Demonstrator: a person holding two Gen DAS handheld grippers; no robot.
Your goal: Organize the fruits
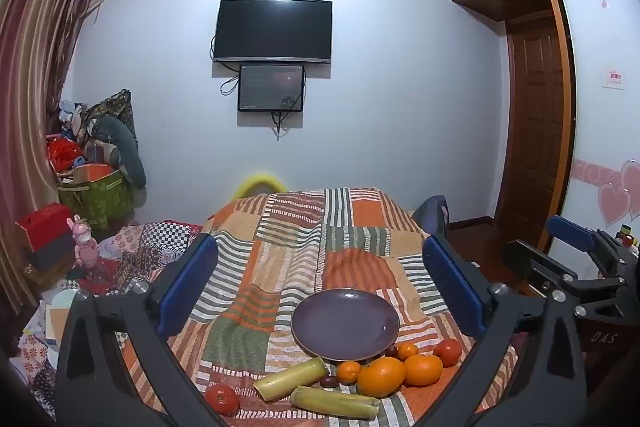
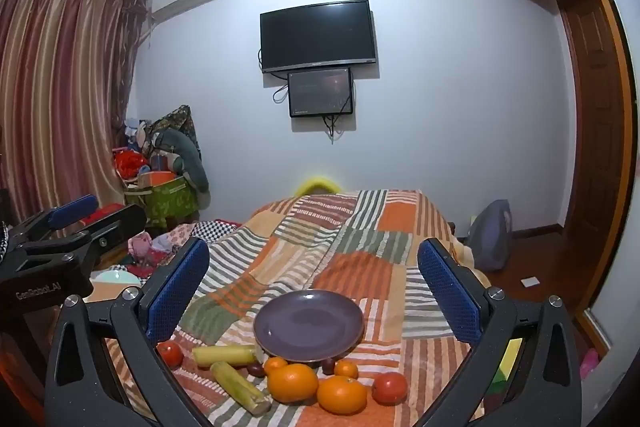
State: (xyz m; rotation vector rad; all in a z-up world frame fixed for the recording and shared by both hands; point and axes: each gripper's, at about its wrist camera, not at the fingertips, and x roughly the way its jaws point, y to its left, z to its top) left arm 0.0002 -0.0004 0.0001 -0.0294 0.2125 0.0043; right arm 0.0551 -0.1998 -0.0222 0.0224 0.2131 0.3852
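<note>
The fruits lie in a loose row on the patchwork blanket [image 1: 280,247], along the near rim of an empty purple plate [image 1: 346,323]; the largest orange [image 1: 381,375] sits in the middle of the row, with a second orange [image 1: 423,369] just beside it on the right and two small mandarins, one [image 1: 348,371] on its left and one [image 1: 407,351] behind; a dark plum [image 1: 329,381] rests close by the left mandarin, and another dark one [image 1: 391,351] is tucked against the plate's edge. Two pale yellow-green stalk pieces are the long things here; the nearer stalk [image 1: 335,402] lies almost crosswise to the left wrist view, its cut end pointing right; the farther stalk [image 1: 291,378] is tilted, its right end raised toward the plate. One tomato [image 1: 222,399] sits at the far left end of the row, apart from the rest; the other tomato [image 1: 448,351] closes the right end. The left gripper [image 1: 320,287] hangs above the blanket with its jaws spread wide, nothing between them; the right gripper [image 2: 314,287] does likewise, released and empty, the plate framed between its blue pads [image 2: 176,291].
</note>
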